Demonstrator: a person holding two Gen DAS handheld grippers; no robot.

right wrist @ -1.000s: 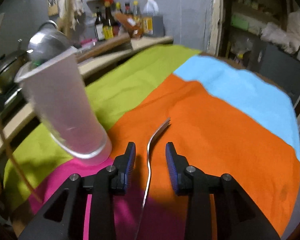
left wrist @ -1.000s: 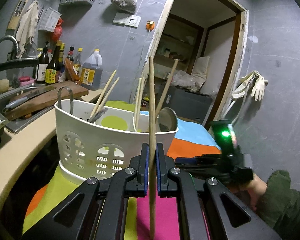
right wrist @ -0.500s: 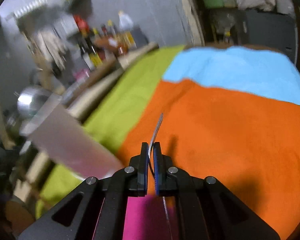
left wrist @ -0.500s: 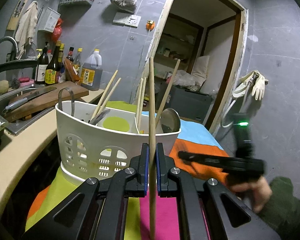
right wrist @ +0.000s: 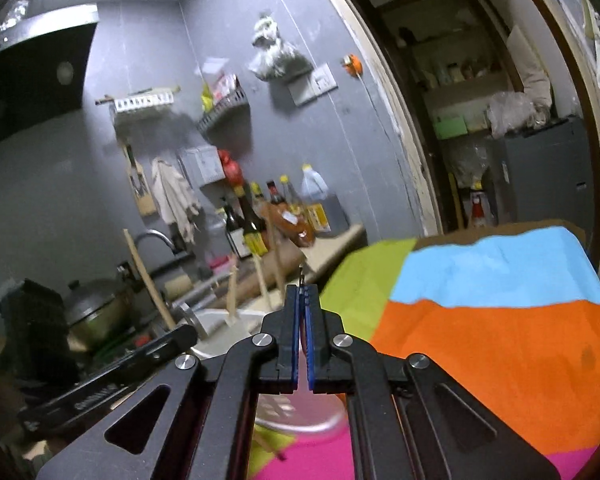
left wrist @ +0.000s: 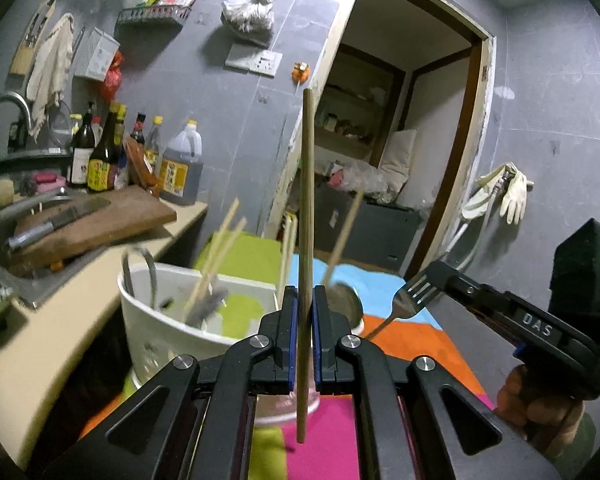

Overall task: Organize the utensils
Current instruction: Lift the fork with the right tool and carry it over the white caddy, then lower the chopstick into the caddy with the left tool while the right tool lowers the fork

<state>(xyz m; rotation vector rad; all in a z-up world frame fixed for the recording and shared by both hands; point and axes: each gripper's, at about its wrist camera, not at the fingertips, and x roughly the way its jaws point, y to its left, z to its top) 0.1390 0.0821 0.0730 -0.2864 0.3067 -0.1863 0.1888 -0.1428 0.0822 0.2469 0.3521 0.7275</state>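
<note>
The left gripper (left wrist: 304,304) is clamping one chopstick (left wrist: 307,184), its long axis standing upright between the closed jaws. The right gripper (left wrist: 428,280) is pinching one fork (left wrist: 410,300) (tines up beside the fingertips, handle slanting down toward the cloth (left wrist: 436,344)). From its own camera the right gripper (right wrist: 302,308) is showing jaws pressed together with only the fork's thin edge (right wrist: 301,276) poking out.

The caddy (left wrist: 148,320) is sitting just ahead of and below both grippers, left of the fork, so I judge each utensil needs carrying over its rim and lowering. The left is nearer. Inside it: about five chopsticks (blurred), one spoon (left wrist: 342,300), one looped metal handle (left wrist: 140,272).
</note>
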